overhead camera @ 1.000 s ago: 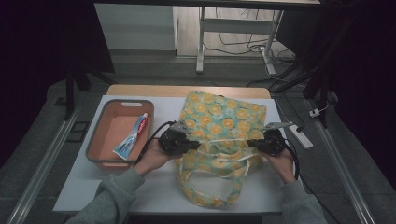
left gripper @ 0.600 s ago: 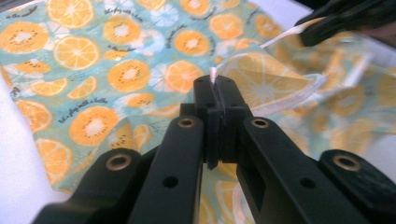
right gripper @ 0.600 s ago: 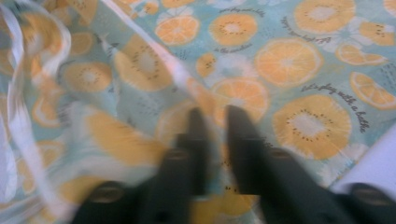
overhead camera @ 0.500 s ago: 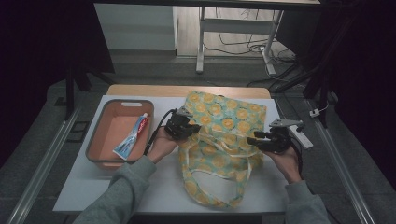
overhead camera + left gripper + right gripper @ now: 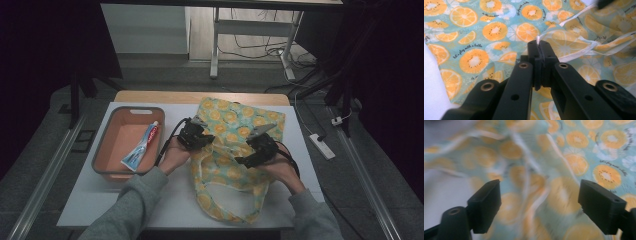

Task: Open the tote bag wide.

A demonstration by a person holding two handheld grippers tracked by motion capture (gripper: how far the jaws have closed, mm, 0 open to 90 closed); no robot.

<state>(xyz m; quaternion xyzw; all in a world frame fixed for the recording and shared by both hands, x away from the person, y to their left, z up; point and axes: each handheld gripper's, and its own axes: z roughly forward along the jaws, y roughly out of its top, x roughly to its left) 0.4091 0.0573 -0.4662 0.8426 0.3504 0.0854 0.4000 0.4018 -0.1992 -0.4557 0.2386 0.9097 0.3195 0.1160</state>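
A cloth bag printed with orange slices on teal lies on the white table, its handles trailing toward the front edge. My left gripper rests at the bag's left side. It is shut on a thin white-hemmed edge of the bag, which pokes out between its tips. My right gripper hovers over the bag's middle, pointing left. Its jaws have just been opening and stand wide apart, with blurred bag fabric below them and nothing pressed between the pads.
An orange tray stands on the table's left part with a toothpaste tube lying in it. A white power strip lies on the floor to the right. A desk frame stands behind the table.
My right gripper let go at the bag's right edge, opened, and moved left over the bag's middle. My left gripper shifted a little away from the person, still shut on the bag's edge.
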